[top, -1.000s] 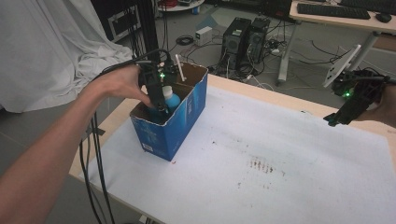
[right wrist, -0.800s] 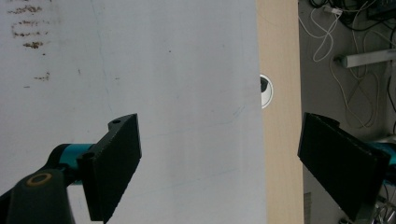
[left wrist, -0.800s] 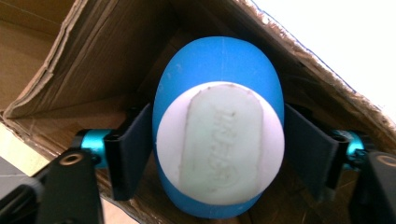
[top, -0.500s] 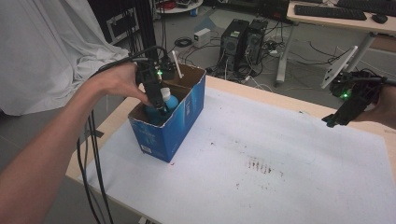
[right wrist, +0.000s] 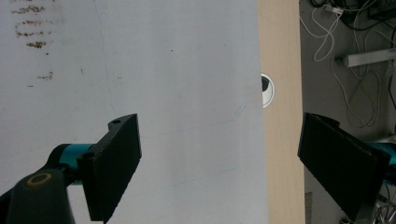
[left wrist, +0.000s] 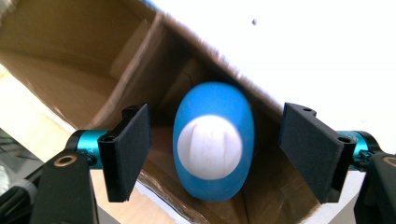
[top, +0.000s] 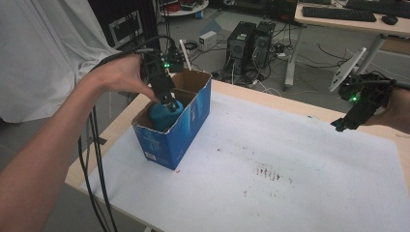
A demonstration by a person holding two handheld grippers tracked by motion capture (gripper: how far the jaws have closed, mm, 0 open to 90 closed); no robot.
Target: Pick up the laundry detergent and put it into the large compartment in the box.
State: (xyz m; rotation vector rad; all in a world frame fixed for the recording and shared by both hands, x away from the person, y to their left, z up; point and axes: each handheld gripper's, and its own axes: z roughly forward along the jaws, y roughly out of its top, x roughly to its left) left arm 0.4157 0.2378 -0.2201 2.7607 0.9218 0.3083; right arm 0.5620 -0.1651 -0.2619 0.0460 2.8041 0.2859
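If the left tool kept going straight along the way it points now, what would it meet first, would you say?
Most likely the white cap of the blue bottle, which stands in the blue cardboard box directly between the left tool's open jaws; its exact depth is unclear.

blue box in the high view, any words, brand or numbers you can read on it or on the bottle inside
None can be read.
Blue box: pale print on its side and a small mark near its lower corner, too small and blurred to read.
Blue bottle: plain white cap, no lettering visible.
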